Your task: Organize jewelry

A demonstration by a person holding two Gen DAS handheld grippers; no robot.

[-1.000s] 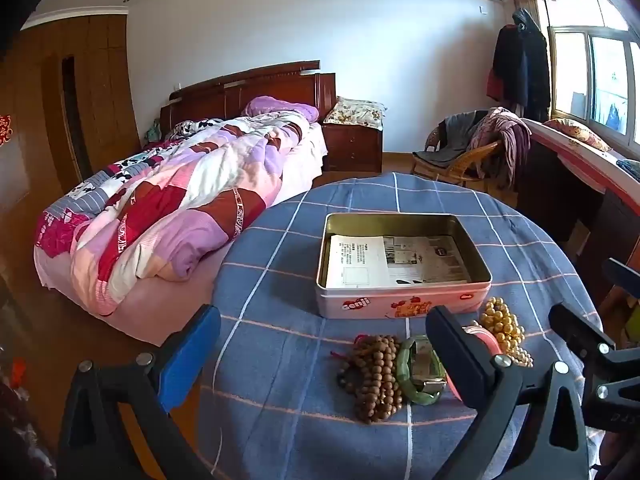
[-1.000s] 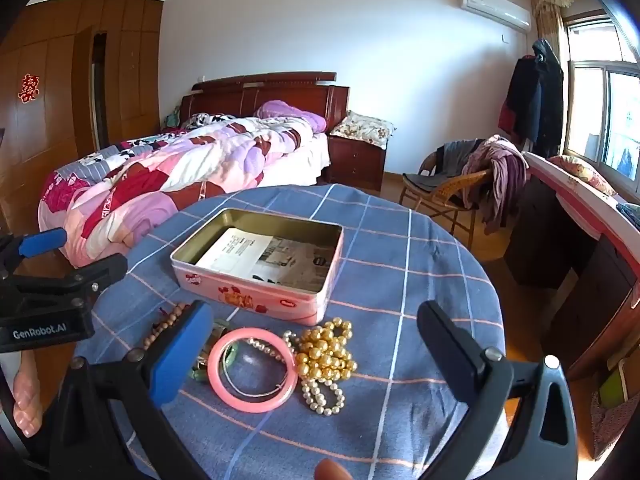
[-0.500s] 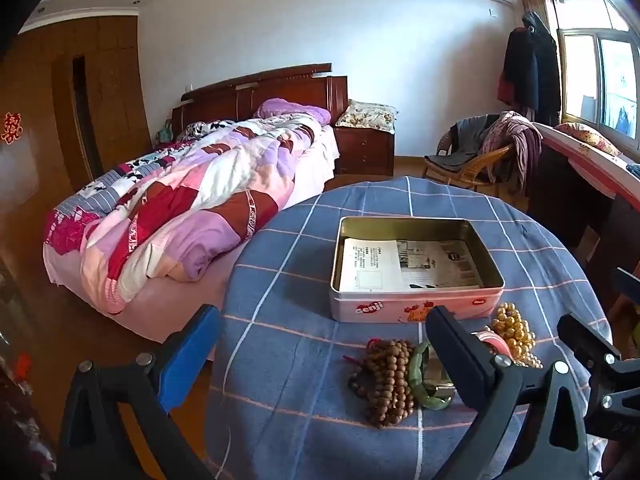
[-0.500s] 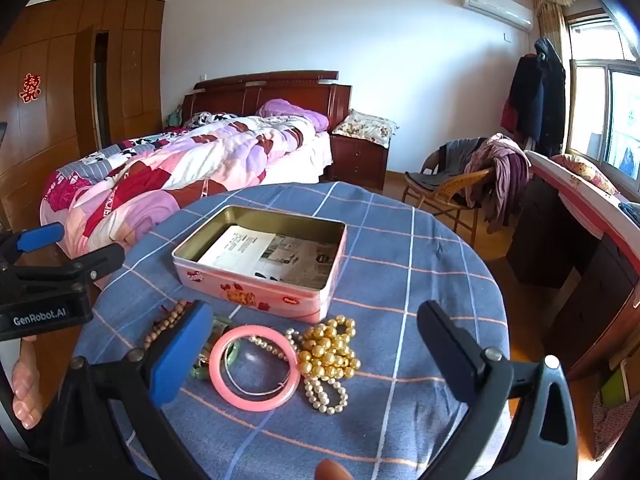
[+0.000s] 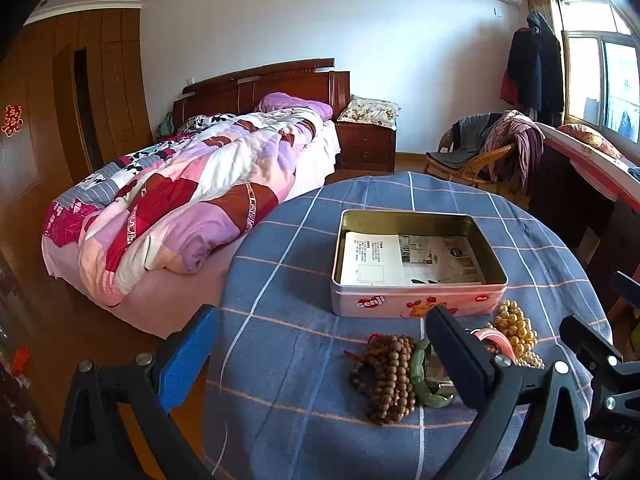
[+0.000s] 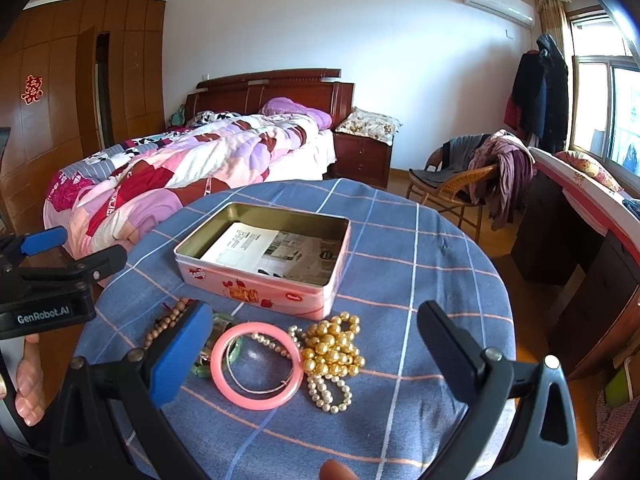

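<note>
A pink tin box (image 5: 416, 304) (image 6: 256, 292), open with printed paper inside, sits on the round blue checked table (image 5: 288, 360) (image 6: 420, 272). In front of it lie a brown wooden bead string (image 5: 386, 376), a green bangle (image 5: 424, 384), a pink bangle (image 6: 256, 366), gold beads (image 6: 334, 350) and a white pearl strand (image 6: 330, 394). My left gripper (image 5: 320, 344) is open above the table's near left edge, left of the brown beads. My right gripper (image 6: 316, 340) is open, hovering over the pink bangle and gold beads.
A bed with a patchwork quilt (image 5: 180, 200) stands left of the table. A wicker chair with clothes (image 6: 472, 176) and a dark desk (image 6: 580, 240) stand to the right. Each gripper shows in the other's view (image 6: 48, 292) (image 5: 600, 360).
The left gripper has drifted left and back a little, so the tin and beads sit further right in its view. The right gripper has edged slightly forward. Both stay open.
</note>
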